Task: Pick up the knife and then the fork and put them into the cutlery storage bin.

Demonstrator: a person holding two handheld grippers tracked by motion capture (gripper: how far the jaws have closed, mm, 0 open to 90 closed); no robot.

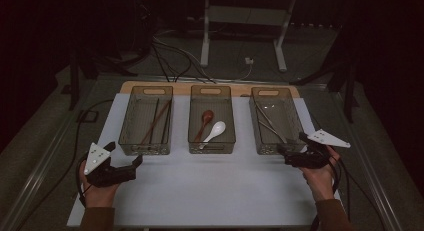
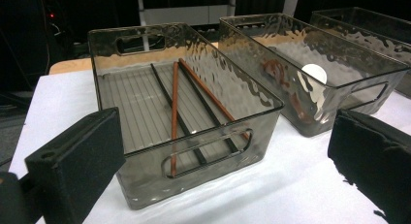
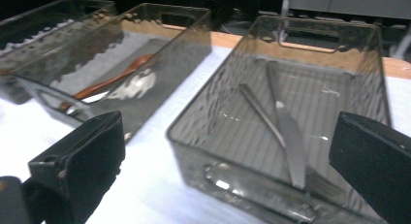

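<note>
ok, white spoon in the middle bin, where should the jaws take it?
Probably from above, on the white spoon's handle just below the bowl. It lies flat and diagonal in the middle bin with the brown spoon close on its left, so set the jaws across the handle. The left gripper is open.

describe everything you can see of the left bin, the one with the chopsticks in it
The left bin is a rectangular, smoky see-through container, plastic by its look, with rippled walls, a ribbed floor and a slot handle cut into each short end. It stands upright on the white mat, leftmost of three bins in a row and apart from the middle one. Inside lie long thin sticks: two reddish-brown and two black, crossing each other on the floor. The left tool sits just in front of it, open and not touching.
</note>
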